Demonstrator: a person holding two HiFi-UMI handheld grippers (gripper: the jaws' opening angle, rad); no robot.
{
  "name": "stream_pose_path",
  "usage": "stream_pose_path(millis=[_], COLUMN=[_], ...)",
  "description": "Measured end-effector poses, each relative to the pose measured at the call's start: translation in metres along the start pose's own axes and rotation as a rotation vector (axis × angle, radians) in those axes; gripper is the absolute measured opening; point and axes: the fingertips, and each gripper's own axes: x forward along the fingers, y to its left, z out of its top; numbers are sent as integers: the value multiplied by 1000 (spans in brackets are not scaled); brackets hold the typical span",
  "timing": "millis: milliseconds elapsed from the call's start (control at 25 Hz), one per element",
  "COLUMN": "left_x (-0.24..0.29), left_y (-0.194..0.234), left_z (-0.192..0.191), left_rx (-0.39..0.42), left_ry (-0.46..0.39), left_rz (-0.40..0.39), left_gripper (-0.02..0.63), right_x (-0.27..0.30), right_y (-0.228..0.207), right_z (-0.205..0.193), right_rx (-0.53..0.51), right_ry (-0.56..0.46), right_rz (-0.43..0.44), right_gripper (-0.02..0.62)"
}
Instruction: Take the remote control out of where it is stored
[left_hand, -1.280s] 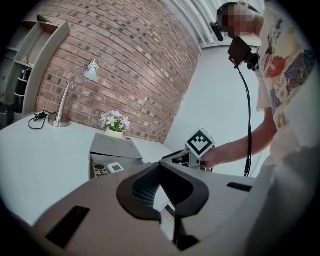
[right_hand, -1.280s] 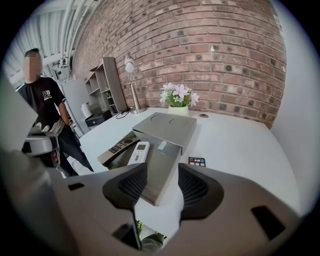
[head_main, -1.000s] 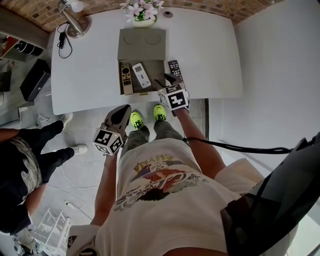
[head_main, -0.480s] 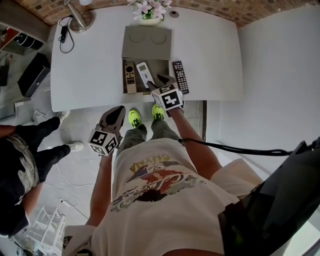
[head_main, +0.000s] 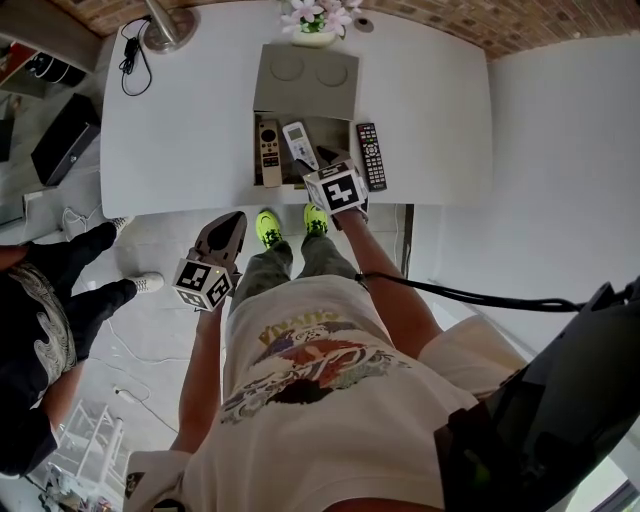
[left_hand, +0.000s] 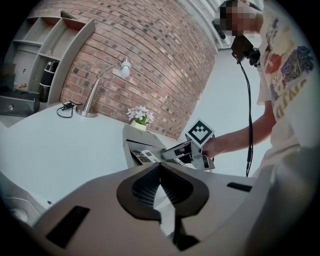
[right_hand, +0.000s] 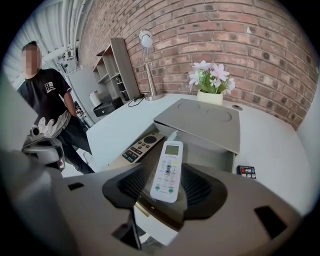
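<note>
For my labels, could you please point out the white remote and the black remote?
white remote (right_hand: 167, 172), right gripper view, middle of its keypad.
black remote (head_main: 372, 157), head view, middle of its body.

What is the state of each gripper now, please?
Left gripper: closed, empty.
Right gripper: open, its jaws either side of the white remote, not pressing it.
</note>
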Motion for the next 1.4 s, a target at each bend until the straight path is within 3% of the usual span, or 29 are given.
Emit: stream_pose_path(millis=[880, 1400], left_x=[2, -1], left_y=[33, 36], left_z=[-21, -28], left_rx=[-94, -111], left_ry=[29, 38], left_rz=[40, 39], left_gripper=[6, 6], right_x=[41, 53], right_y=[-5, -8], right_z=[-12, -14], right_rx=[-26, -41], right_ry=[164, 203], right_rz=[-12, -48], right_gripper=[286, 287])
